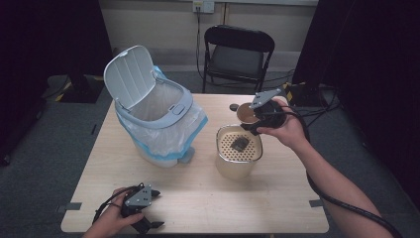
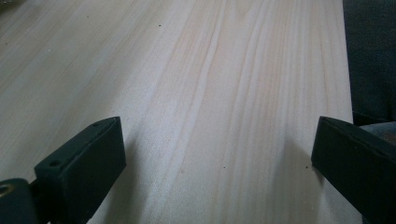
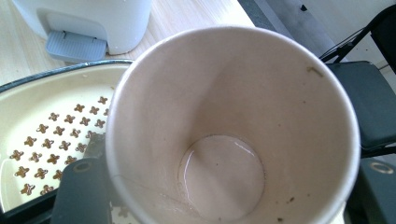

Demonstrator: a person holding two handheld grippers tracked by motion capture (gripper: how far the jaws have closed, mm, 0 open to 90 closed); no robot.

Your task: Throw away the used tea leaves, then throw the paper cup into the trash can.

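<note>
My right gripper (image 1: 255,121) is shut on a paper cup (image 1: 245,115) and holds it just above the far rim of a cream pot with a perforated strainer top (image 1: 221,135). In the right gripper view the cup (image 3: 224,116) stands upright between my jaws, with a thin layer of pale milky liquid (image 3: 223,179) at its bottom; the strainer (image 3: 42,126) lies below to the left. A small dark lump (image 1: 239,144) rests on the strainer. My left gripper (image 1: 156,208) lies on the table near the front left edge, open and holding nothing (image 2: 215,163).
A white pedal bin (image 1: 163,144) with a plastic liner and a raised lid (image 1: 129,74) stands at the table's left back. A small dark cap (image 1: 234,106) lies beside the cup. A black folding chair (image 1: 237,49) stands behind the table.
</note>
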